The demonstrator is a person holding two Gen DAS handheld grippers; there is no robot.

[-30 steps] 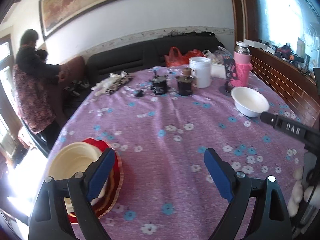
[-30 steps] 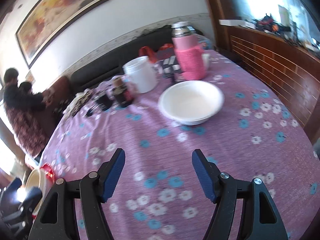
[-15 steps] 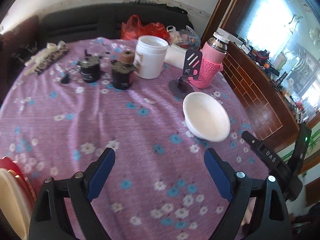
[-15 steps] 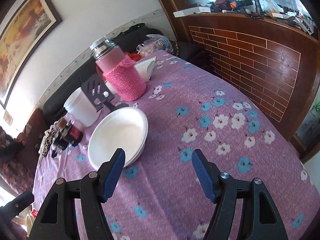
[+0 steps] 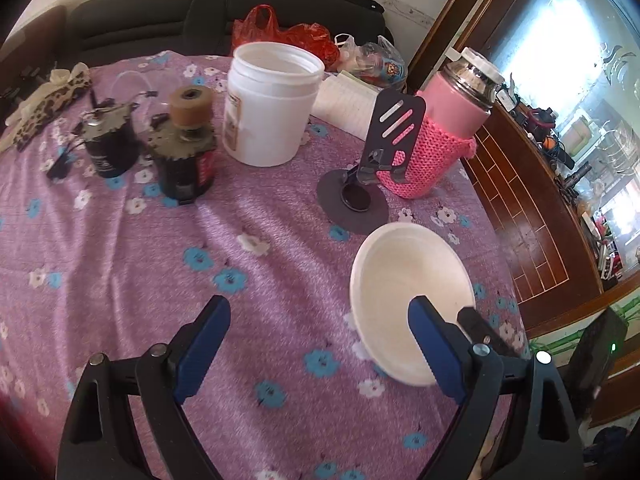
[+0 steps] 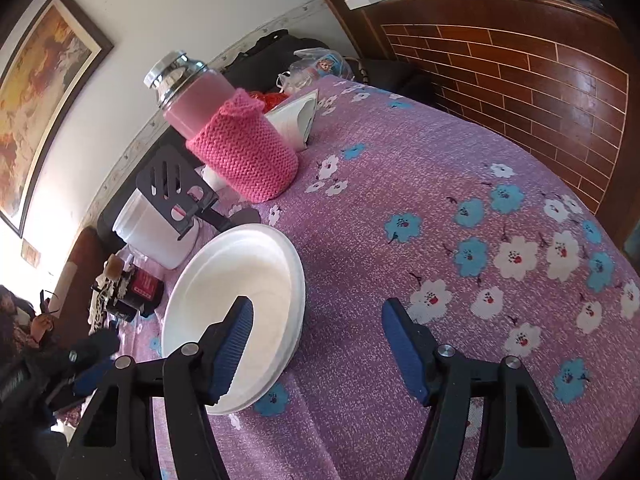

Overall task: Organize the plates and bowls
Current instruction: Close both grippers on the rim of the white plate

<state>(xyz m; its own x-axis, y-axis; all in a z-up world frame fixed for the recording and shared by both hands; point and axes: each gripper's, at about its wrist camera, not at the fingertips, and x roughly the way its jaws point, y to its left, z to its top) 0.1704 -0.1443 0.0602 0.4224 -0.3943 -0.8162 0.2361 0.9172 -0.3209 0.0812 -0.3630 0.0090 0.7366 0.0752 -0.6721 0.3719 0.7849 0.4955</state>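
1. Your right gripper (image 6: 318, 340) is spread wide and holds nothing; its left finger (image 6: 232, 344) sits over the inside of the white bowl (image 6: 236, 280), the right finger over bare cloth, so the bowl's near rim lies between them.
2. Your left gripper (image 5: 316, 344) is also wide apart and empty, with its right finger (image 5: 436, 350) overlapping the near edge of the white bowl (image 5: 404, 280); whether it touches cannot be told.
3. The bowl rests upright on the tabletop (image 5: 160, 280), which is covered in purple cloth with blue and white flowers, near the edge beside the wooden panelling (image 6: 520, 68).
4. Just behind the bowl stands a dark phone stand (image 5: 376, 160) and, beside it, a pink flask (image 5: 444, 120) in a knitted sleeve.
5. Further back on the tabletop you have a white tub (image 5: 268, 108) and two dark, grimy jars (image 5: 184, 152).
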